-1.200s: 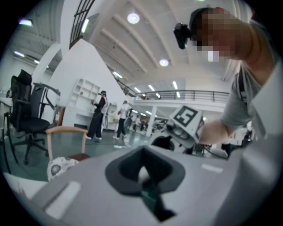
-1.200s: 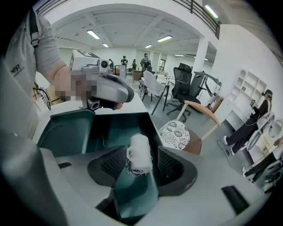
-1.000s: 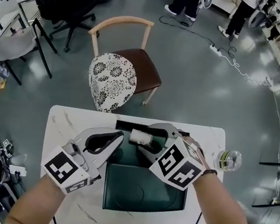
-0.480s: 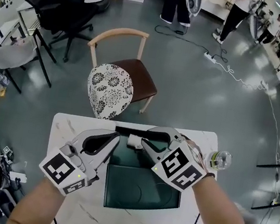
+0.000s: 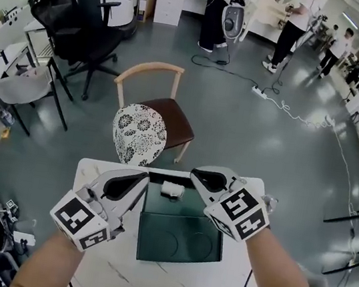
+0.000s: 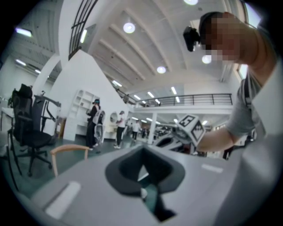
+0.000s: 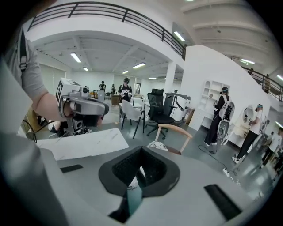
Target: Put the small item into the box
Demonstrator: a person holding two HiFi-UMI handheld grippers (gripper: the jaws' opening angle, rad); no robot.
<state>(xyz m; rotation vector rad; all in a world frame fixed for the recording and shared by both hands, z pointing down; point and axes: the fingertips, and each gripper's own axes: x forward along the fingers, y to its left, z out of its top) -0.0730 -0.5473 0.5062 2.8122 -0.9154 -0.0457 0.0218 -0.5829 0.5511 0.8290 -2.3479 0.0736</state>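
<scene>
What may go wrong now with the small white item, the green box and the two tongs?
1. The small white cylinder lies near the far wall of the dark green open box; a bump might roll it.
2. The left tongs and the right tongs, closing on nothing, hang over the box's rim; pulling back carelessly might shove the box along the white table.

- Head view: sits on your head and looks steeply down on the white table (image 5: 115,274) and green box (image 5: 181,241). The left gripper (image 5: 141,182) and right gripper (image 5: 199,175) are close below, the chair (image 5: 174,113) beyond.
- Left gripper view: close behind its jaws, tipped up toward the ceiling (image 6: 146,39), facing the right gripper.
- Right gripper view: looks across to the left gripper.
- Shared: the chair shows in all three; the blurred green sliver is probably the box.
</scene>
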